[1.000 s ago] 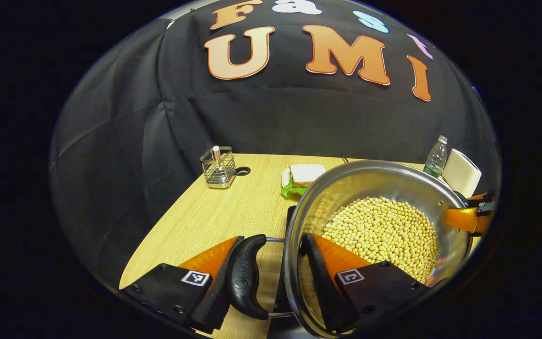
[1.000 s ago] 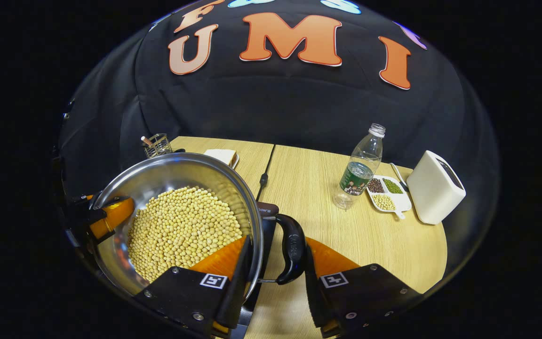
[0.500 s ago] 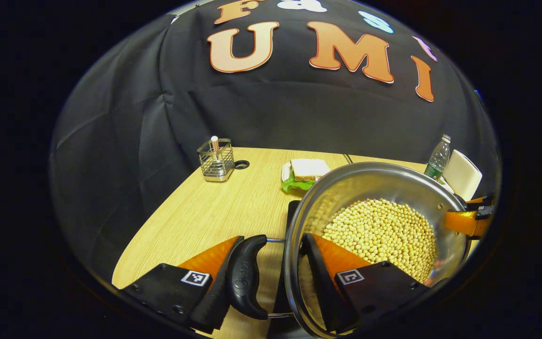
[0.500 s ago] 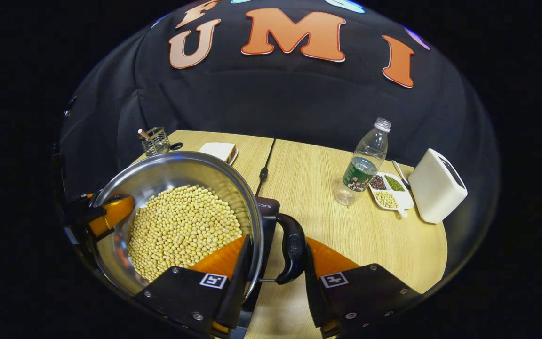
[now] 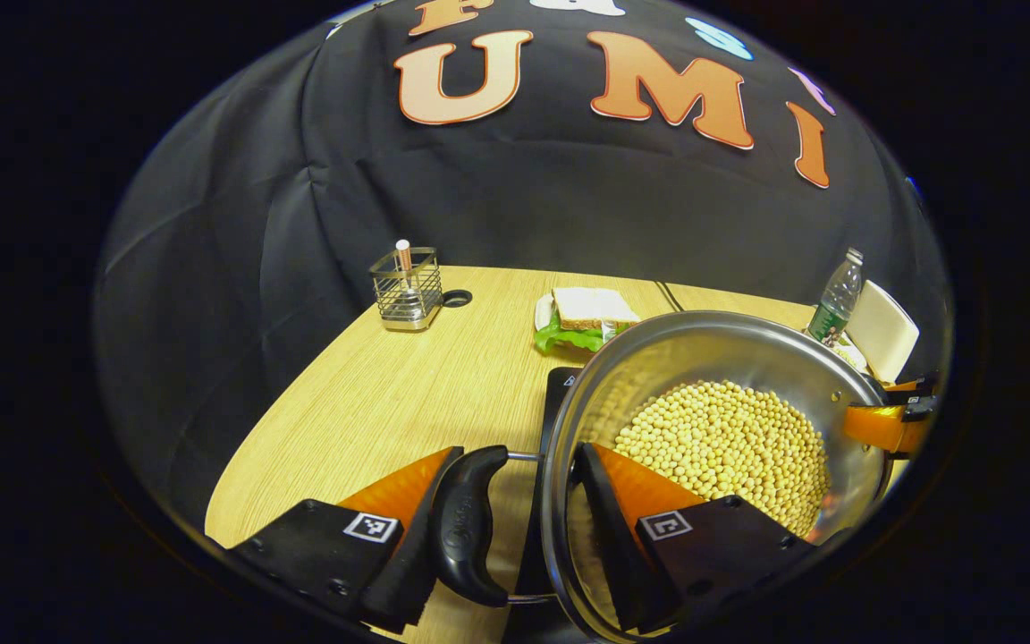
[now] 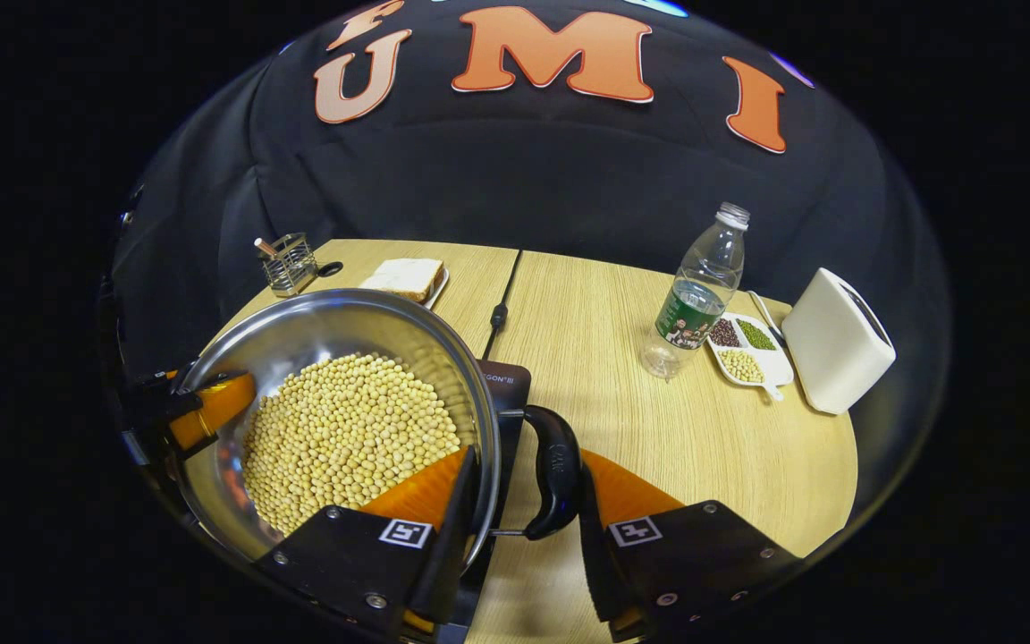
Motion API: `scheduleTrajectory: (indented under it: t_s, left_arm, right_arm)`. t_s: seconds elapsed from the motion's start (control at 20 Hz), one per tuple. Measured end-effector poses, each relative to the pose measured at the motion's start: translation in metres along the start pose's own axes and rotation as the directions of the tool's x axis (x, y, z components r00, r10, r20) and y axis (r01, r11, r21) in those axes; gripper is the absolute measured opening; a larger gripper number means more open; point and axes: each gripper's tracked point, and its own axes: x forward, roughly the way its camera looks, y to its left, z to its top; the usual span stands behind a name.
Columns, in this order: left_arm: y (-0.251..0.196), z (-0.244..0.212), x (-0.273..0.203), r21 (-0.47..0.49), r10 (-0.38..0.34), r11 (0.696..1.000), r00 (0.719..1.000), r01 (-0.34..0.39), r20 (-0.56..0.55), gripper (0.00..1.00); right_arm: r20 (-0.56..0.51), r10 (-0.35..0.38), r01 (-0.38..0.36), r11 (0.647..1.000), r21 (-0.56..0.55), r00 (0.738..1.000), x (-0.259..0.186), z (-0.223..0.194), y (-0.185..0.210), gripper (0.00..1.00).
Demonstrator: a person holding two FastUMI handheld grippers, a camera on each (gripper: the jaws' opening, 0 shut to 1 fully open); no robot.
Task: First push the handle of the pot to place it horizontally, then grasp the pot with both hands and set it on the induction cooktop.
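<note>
I have the pot (image 5: 721,394) between my two grippers, a round, polished steel bowl of a thing, heaped with small pale yellow beans (image 5: 730,447) that look matte and pebbly against the mirror-bright wall. It sits over the cooktop (image 6: 502,386), a flat dark glossy slab whose corner pokes out from under the pot's rim; I cannot tell whether the base touches it.

My left gripper (image 5: 515,514) is clenched across the pot's edge: one orange, ribbed finger presses the outside of the curved black plastic handle (image 5: 470,523), the other lies inside the steel wall, against the beans. My right gripper (image 6: 524,501) does the same on the opposite side, one finger inside the rim, the other against its own smooth black handle (image 6: 555,470). In each gripper's view the other gripper shows at the far rim of the pot.

Beyond the pot on the pale wood-grain table (image 6: 622,420) stand a wire mesh holder (image 5: 405,291) and a sandwich (image 5: 586,313) on a plate. To the pot's right are a clear plastic bottle (image 6: 698,291), a small white dish of beans (image 6: 743,353), and a boxy white toaster (image 6: 837,344).
</note>
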Motion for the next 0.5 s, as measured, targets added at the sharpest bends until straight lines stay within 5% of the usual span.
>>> scheduleTrajectory:
  t_s: [0.05, 0.25, 0.5]
  left_arm:
    - [0.000, -0.002, 0.001, 0.004, -0.001, 1.000, 1.000, 0.001, -0.006, 0.83]
    - [0.001, -0.001, -0.002, 0.012, 0.018, 1.000, 1.000, -0.018, -0.011, 0.87]
    - [0.010, 0.036, -0.027, 0.017, 0.093, 0.995, 0.991, -0.095, 0.097, 0.90]
  right_arm:
    - [0.002, 0.003, -0.003, 1.000, 0.004, 1.000, 0.000, 0.000, -0.001, 0.55]
    - [0.006, 0.023, -0.023, 0.999, -0.037, 1.000, -0.002, -0.002, 0.003, 0.70]
    - [0.105, 0.066, -0.061, 0.997, -0.047, 0.992, -0.034, 0.022, -0.014, 0.80]
